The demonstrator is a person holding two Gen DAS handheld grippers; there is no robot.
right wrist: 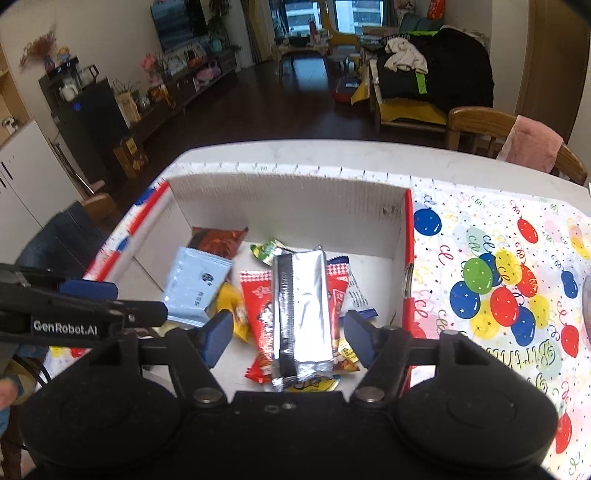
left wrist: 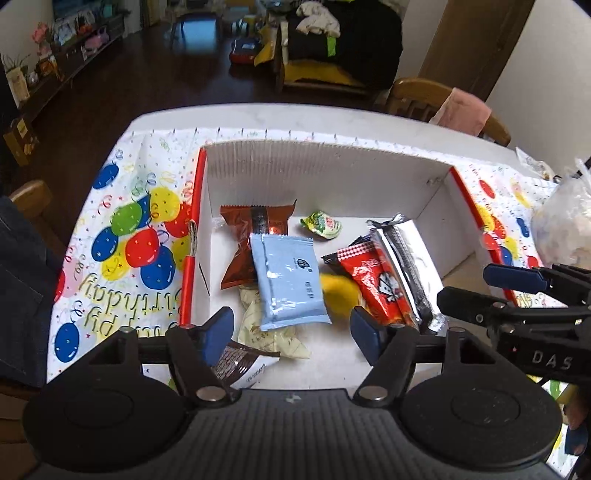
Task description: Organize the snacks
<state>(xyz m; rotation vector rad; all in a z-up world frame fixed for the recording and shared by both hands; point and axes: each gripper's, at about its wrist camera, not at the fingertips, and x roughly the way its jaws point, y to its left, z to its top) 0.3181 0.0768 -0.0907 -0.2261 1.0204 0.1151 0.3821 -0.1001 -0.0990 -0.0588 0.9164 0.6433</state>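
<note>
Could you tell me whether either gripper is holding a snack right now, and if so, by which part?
Nothing is held. The left gripper and right gripper both hover open above the box, fingers apart and touching no packet.

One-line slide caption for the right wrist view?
Open right tongs hover above a silver packet among snacks in the white box.

Pale blue packet, red checkered packet, silver wrapper (black stripe), balloon-print tablecloth

Daylight from far windows, dim room, sunlit patch in box, foil glare, fisheye-bent edges, slight blur
</note>
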